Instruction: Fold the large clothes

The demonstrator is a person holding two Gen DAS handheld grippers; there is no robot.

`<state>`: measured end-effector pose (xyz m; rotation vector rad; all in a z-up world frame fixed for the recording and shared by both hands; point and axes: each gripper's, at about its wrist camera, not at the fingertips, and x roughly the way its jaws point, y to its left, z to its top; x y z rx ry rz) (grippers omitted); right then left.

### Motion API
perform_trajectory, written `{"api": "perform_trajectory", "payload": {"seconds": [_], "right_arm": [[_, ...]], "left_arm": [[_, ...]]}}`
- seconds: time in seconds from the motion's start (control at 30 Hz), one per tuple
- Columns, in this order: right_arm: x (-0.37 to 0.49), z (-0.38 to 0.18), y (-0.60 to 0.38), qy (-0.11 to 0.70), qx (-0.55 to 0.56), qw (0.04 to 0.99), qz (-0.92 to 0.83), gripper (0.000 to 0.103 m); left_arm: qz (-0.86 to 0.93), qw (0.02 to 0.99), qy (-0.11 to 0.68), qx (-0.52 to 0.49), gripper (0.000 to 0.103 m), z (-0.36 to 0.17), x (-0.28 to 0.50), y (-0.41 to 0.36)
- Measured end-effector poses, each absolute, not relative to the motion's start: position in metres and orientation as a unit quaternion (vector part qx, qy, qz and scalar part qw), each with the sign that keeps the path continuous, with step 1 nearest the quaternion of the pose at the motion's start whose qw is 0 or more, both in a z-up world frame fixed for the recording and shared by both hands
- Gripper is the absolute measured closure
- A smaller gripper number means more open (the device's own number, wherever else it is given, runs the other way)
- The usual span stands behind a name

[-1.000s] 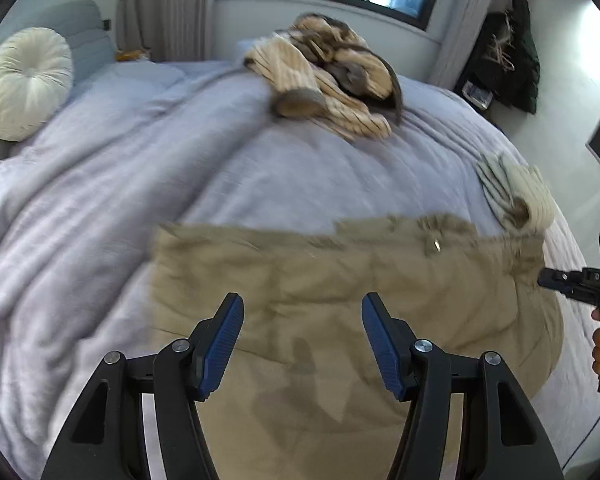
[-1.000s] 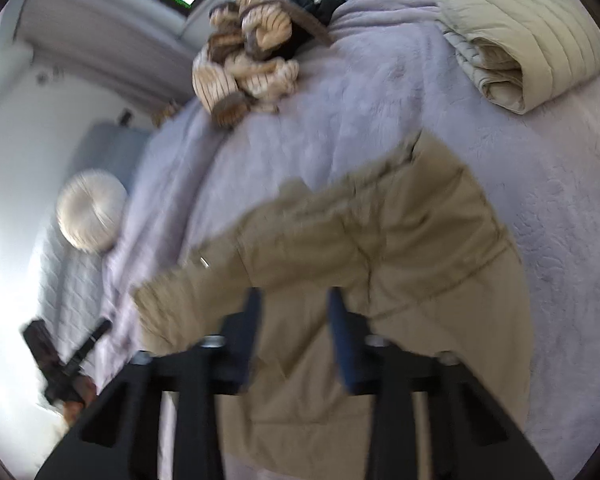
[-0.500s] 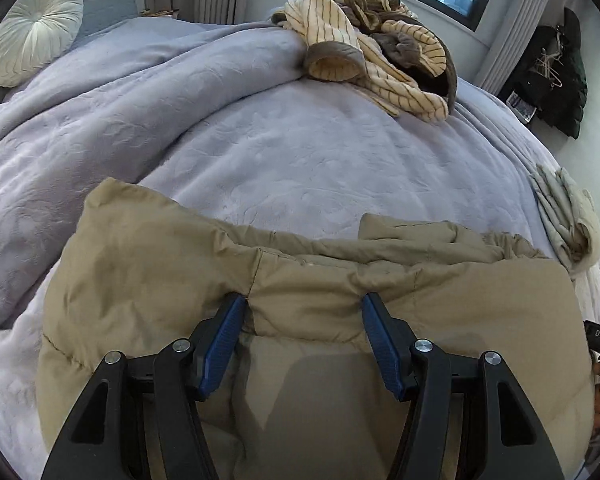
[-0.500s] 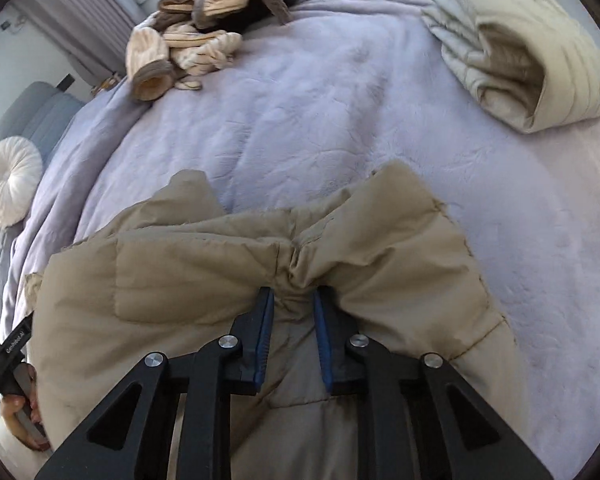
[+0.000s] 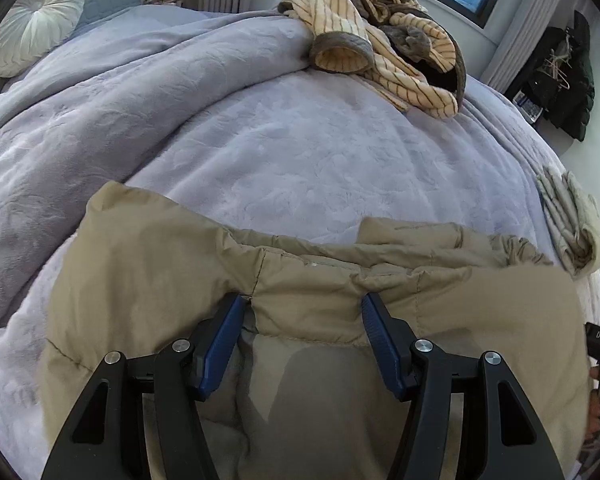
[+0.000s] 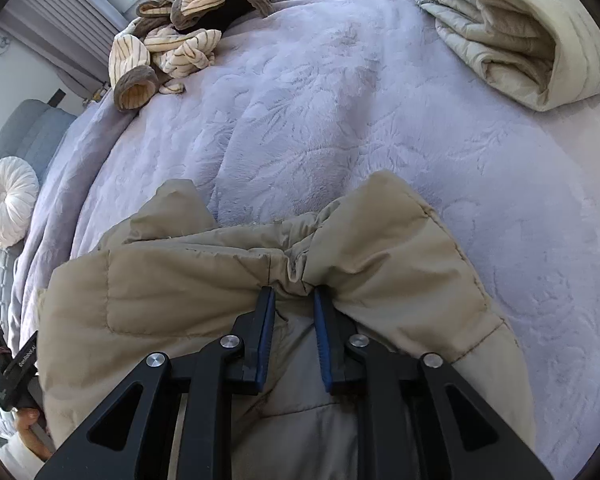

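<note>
The tan padded jacket (image 5: 160, 272) lies spread on the near part of the bed (image 5: 300, 140), well apart from the heap of striped clothes (image 5: 380, 52) at the far side and the folded quilted piece (image 6: 520, 32) to the far right. It looks light, puffy and soft, with a smooth shell that probably slides on itself. It should flop and balloon instead of holding a crease, so a fold will want pressing flat. Seams and the thick edge of the folded layer seem the best places to grip, since a pinch of loose shell alone could slip out.

The left tongs (image 5: 303, 300) point steeply down at the jacket's far edge. Their jaws stand at a middling width astride a flat, unbunched span of that edge. The tips touch the cloth beside a seam, without visibly pinching it.

The right tongs (image 6: 293, 292) point down just as steeply, further right along the same edge. Their jaws are narrow and have just eased apart slightly, yet the cloth is gathered into tight puckers between them, so they hold the jacket (image 6: 160, 280).
</note>
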<state>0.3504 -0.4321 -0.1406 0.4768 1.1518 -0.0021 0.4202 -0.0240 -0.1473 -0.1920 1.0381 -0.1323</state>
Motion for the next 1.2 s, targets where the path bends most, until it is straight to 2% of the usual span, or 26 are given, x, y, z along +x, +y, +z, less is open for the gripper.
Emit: {"api": "perform_trajectory", "payload": {"seconds": [0.43, 0.47, 0.5, 0.53, 0.8, 0.87, 0.97, 1.1, 1.13, 1.2], "right_arm": [[0.308, -0.064, -0.393, 0.516, 0.206, 0.830, 0.041, 0.079], [0.304, -0.061, -0.388, 0.516, 0.204, 0.831, 0.045, 0.079], [0.299, -0.058, -0.382, 0.517, 0.203, 0.830, 0.050, 0.077], [0.291, -0.054, -0.376, 0.518, 0.204, 0.829, 0.057, 0.075], [0.242, -0.047, -0.345, 0.529, 0.224, 0.815, 0.074, 0.074], [0.229, -0.046, -0.336, 0.533, 0.223, 0.813, 0.073, 0.070], [0.209, -0.046, -0.324, 0.538, 0.224, 0.809, 0.075, 0.055], [0.189, -0.047, -0.303, 0.546, 0.209, 0.807, 0.081, 0.029], [0.186, -0.048, -0.298, 0.546, 0.204, 0.809, 0.081, 0.025], [0.181, -0.050, -0.289, 0.549, 0.197, 0.808, 0.081, 0.025]], "left_arm": [[-0.068, 0.862, 0.497, -0.078, 0.040, -0.091, 0.359, 0.010], [-0.066, 0.860, 0.499, -0.080, 0.028, -0.090, 0.352, 0.014], [-0.063, 0.860, 0.500, -0.081, 0.007, -0.089, 0.346, 0.018], [-0.057, 0.862, 0.497, -0.084, 0.002, -0.088, 0.339, 0.021], [-0.056, 0.850, 0.515, -0.097, 0.001, -0.091, 0.291, 0.042], [-0.057, 0.845, 0.522, -0.101, 0.001, -0.095, 0.278, 0.047], [-0.059, 0.838, 0.531, -0.109, 0.001, -0.100, 0.260, 0.055], [-0.061, 0.824, 0.547, -0.135, 0.001, -0.109, 0.245, 0.070], [-0.059, 0.822, 0.550, -0.140, 0.001, -0.111, 0.242, 0.074], [-0.054, 0.819, 0.553, -0.147, 0.001, -0.114, 0.237, 0.083]]}}
